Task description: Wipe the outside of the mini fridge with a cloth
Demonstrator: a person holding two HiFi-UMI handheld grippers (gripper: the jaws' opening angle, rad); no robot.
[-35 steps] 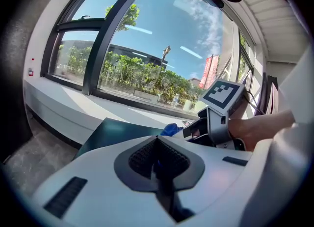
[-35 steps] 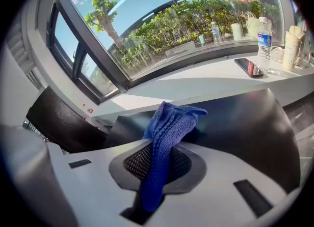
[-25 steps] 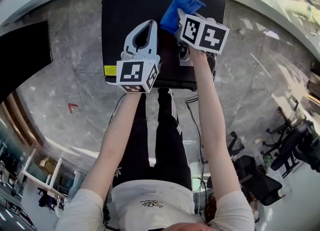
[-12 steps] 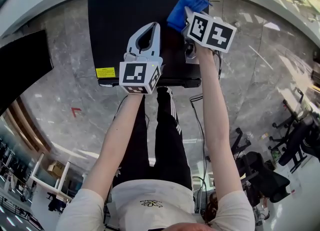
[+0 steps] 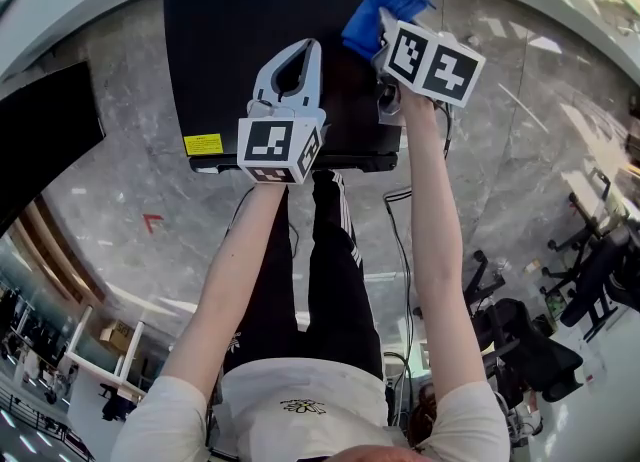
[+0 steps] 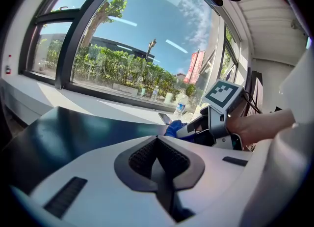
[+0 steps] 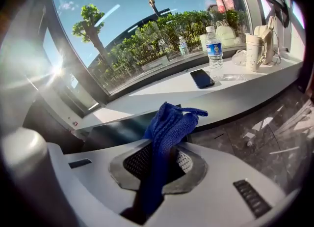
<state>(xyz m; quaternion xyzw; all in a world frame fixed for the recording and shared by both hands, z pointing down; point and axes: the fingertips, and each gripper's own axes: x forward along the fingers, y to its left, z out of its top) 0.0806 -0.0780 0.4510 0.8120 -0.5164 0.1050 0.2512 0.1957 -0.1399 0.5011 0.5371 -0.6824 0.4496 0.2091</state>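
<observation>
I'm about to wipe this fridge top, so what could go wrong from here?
The blue cloth is pinched as a narrow bunch in the shut right gripper; rubbing might pull it out. It sticks out only past the tips, so the gripper's bare underside could scrape the mini fridge.

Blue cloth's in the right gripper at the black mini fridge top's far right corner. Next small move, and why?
Probably sweep the blue cloth leftward across the black mini fridge top. The right gripper is shut on the cloth at the far right corner, most of the top lies to its left, and the shut, empty left gripper sits nearer the front edge.
</observation>
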